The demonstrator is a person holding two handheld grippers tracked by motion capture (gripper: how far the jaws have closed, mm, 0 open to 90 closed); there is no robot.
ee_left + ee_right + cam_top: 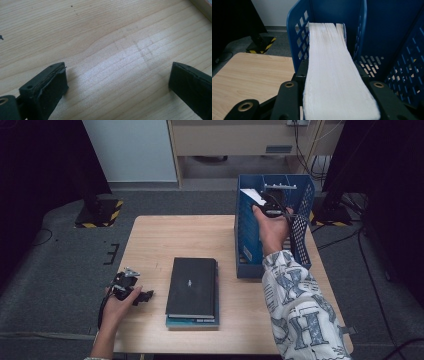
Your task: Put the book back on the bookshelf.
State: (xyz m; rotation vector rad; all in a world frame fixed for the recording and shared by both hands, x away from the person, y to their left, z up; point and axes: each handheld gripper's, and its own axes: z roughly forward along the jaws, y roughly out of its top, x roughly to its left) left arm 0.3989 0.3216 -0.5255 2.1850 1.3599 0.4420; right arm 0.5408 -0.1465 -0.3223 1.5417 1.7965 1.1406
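Here we hold a thick book with a white page block [337, 75] in our right gripper [337, 100], whose jaws are clamped on its two covers, and we are lowering it into the blue perforated plastic file rack [248, 227] that stands at the far right of the light wooden table [165, 235]. In the right gripper view the book's page edge faces us, and its far end already sits between the rack's slotted walls, though we cannot tell whether it rests on the rack's floor yet. In the high view our right hand [272, 227] reaches into the rack from the near side.

Our left gripper [131, 290] rests at the near left edge of the table, its jaws spread wide with only bare wood between them, grasping nothing.

So we judge one book to be nearly shelved. Left to do: seat it, let it go, and then deal with the stack of two books [192, 292], a black hardcover on a teal one, lying flat in the near middle of the table, well apart from the rack.
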